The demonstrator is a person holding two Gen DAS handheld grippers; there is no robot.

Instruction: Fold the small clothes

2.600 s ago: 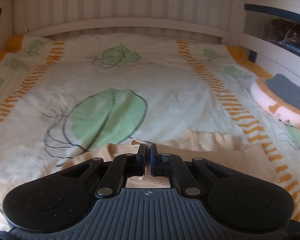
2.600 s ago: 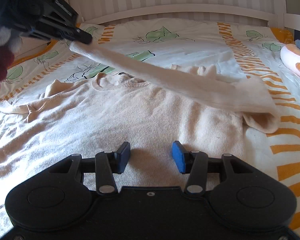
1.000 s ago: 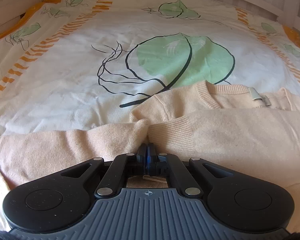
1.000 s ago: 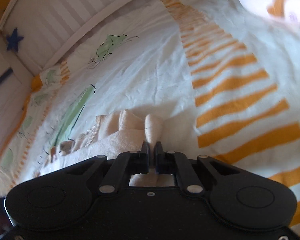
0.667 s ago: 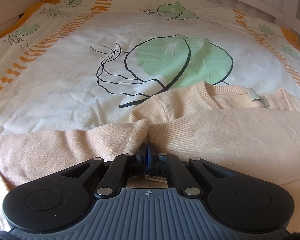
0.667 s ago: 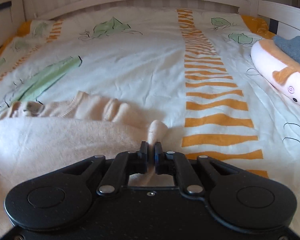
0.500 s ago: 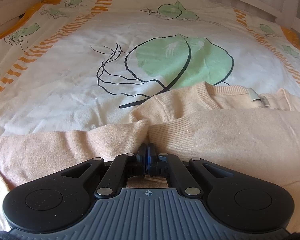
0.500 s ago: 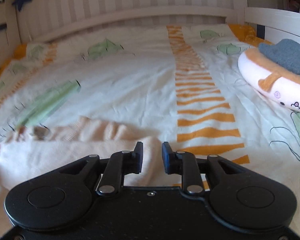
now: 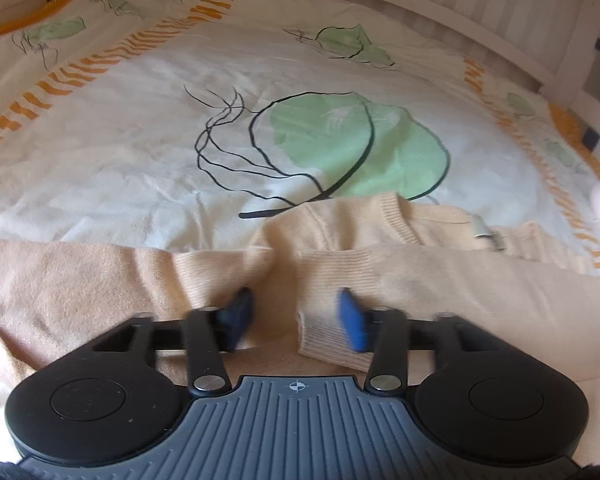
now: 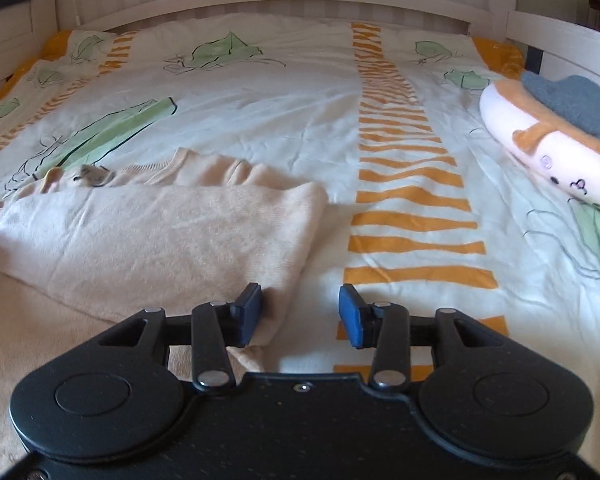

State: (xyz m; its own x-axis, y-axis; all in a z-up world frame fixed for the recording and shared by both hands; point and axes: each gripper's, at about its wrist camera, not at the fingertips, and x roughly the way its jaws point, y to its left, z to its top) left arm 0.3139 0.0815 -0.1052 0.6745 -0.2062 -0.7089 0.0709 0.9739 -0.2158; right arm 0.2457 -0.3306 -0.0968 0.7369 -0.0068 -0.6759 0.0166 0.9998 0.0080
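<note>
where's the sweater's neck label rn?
Neck label: right wrist view, far left, inside the sweater collar above the folded-over sleeve; left wrist view, far right.

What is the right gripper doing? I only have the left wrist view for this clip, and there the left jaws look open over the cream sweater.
Observer: The right gripper is open too, holding nothing, at the sweater's folded right edge.
Operator: What lies beyond that edge?
Observer: Bare bedspread, with an orange striped band running away from the gripper.
Operator: Anything else on the bed?
Observer: A pink and orange plush cushion at the far right, with a folded grey garment on top.
Operator: Is the neck label visible from there?
Observer: Yes, a grey label at the collar, far left.
</note>
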